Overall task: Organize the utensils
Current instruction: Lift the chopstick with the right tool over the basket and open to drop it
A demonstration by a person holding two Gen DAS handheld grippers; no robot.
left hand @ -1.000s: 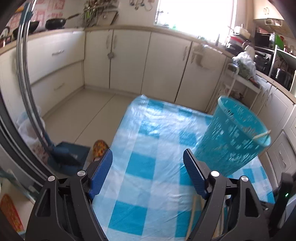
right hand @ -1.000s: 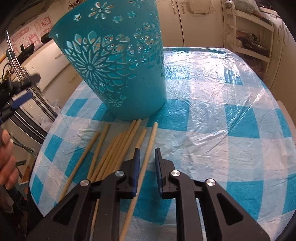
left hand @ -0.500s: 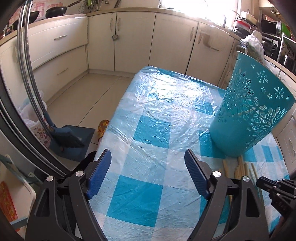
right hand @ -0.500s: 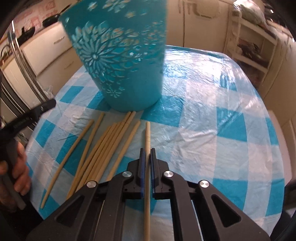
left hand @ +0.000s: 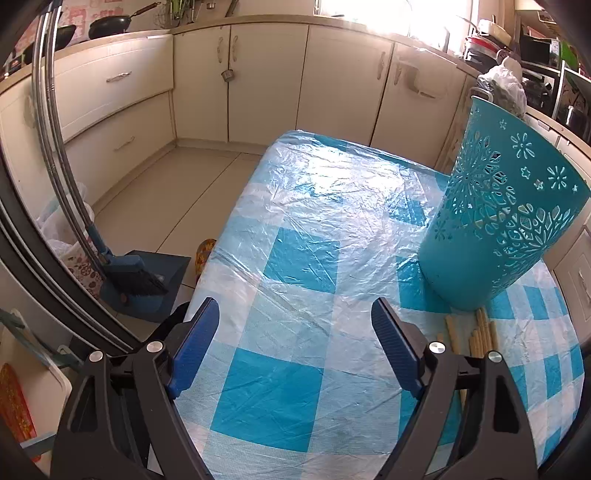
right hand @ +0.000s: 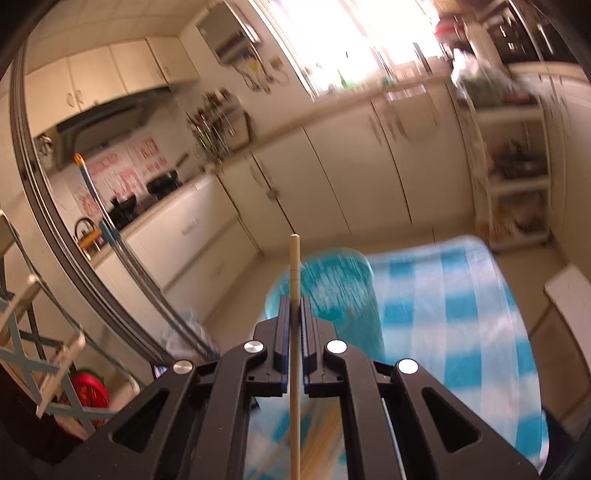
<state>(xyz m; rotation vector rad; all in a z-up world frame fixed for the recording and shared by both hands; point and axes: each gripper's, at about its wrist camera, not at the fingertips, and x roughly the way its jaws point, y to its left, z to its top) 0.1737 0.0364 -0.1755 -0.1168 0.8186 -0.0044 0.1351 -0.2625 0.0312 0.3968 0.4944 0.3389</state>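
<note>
Chopstick [right hand: 294, 266], light, stiff and slick, sits clamped mid-length in my right gripper [right hand: 294, 314] above the teal basket [right hand: 334, 291]; left gripper [left hand: 295, 347] gapes empty beside it.

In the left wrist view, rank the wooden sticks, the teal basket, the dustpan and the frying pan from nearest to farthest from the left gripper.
1. Wooden sticks, on the table just right of the left gripper.
2. Teal basket, standing right behind the sticks.
3. Dustpan, on the floor to the left; too close to the basket to rank firmly.
4. Frying pan, on the far counter, upper left.
</note>
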